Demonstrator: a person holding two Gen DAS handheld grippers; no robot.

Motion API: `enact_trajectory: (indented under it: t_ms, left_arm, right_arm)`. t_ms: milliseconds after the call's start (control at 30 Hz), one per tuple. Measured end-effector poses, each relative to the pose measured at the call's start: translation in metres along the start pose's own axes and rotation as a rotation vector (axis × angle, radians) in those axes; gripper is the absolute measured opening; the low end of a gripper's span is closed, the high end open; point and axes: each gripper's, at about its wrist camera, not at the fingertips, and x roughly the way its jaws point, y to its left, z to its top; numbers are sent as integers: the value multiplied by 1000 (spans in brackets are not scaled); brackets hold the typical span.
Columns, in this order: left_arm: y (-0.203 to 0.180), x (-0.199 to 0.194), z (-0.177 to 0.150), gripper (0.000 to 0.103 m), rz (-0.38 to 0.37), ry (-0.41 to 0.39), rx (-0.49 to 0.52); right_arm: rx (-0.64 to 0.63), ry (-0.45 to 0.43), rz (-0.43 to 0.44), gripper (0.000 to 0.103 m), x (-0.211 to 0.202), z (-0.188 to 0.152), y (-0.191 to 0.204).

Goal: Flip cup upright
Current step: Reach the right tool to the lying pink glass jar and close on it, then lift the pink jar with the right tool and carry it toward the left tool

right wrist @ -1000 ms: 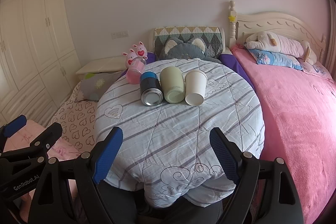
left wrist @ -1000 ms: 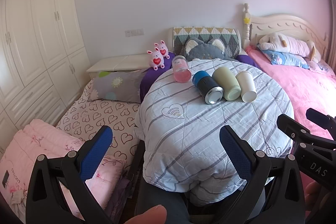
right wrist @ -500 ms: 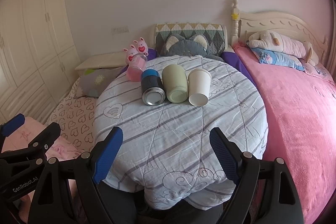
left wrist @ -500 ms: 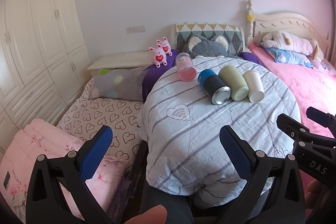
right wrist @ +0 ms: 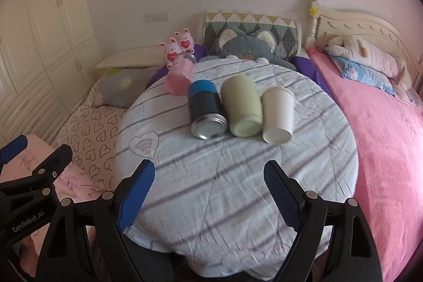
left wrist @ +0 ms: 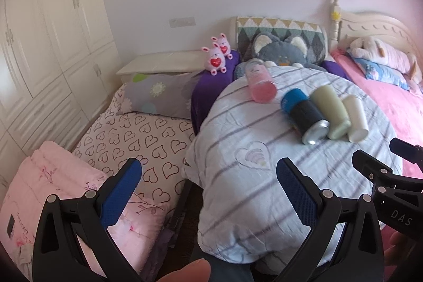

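Four cups lying on their sides on the round table; both grippers empty.

The pink cup (right wrist: 180, 76), black-and-blue cup (right wrist: 206, 110), green cup (right wrist: 243, 106) and white cup (right wrist: 278, 115) are seen toward the far edge of the striped tablecloth (right wrist: 224, 176), the last three side by side. The left gripper (left wrist: 208, 192) and right gripper (right wrist: 208, 192) are held at the near edge, jaws spread wide, well apart from the cups.
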Motion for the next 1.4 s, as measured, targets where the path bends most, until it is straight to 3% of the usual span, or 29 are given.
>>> enact_trajectory:
  t_ms: [367, 633, 1067, 1400]
  left_arm:
    - [36, 91, 57, 103, 77, 40, -59]
    - [48, 158, 88, 103, 115, 69, -81]
    - [59, 243, 111, 103, 143, 113, -86]
    - [63, 271, 112, 103, 120, 145, -101]
  right_arm:
    - [-83, 89, 47, 86, 100, 86, 42]
    - [-116, 143, 32, 86, 169, 130, 59]
    - [-83, 271, 15, 86, 260, 171, 68]
    - [-40, 407, 2, 86, 310, 177, 64]
